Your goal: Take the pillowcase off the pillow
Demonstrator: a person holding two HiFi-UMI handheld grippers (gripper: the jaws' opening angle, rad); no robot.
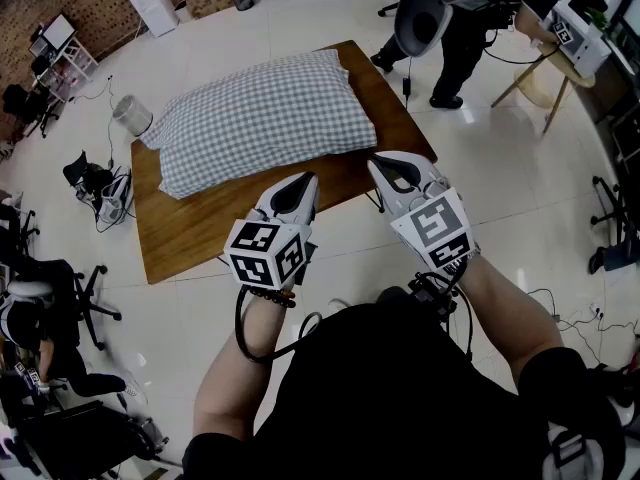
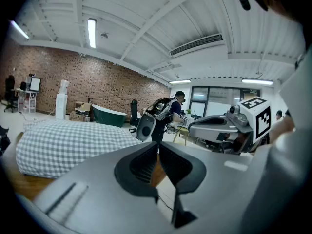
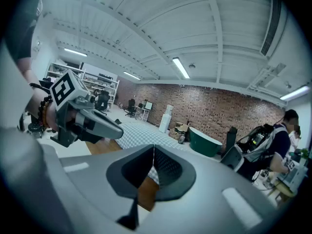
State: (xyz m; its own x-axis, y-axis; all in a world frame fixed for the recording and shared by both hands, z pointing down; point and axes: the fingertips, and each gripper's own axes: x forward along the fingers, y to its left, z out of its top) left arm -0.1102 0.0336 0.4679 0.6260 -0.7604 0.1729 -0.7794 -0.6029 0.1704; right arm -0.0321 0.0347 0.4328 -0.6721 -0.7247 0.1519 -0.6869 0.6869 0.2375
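Observation:
A pillow in a grey-and-white checked pillowcase (image 1: 258, 120) lies flat on a low wooden table (image 1: 195, 230); it also shows in the left gripper view as the checked pillowcase (image 2: 63, 143). My left gripper (image 1: 305, 182) is shut and empty, held above the table's near edge, short of the pillow. My right gripper (image 1: 380, 165) is also shut and empty, near the table's near right corner. Each gripper view looks level across the room, with the other gripper (image 2: 229, 126) (image 3: 90, 123) alongside. Nothing touches the pillow.
A person (image 1: 470, 28) stands beyond the table's far right corner beside an office chair (image 1: 420, 13) and a small wooden table (image 1: 545, 73). Office chairs (image 1: 50, 298) and cables lie at the left. A green tub (image 2: 107, 116) stands by the brick wall.

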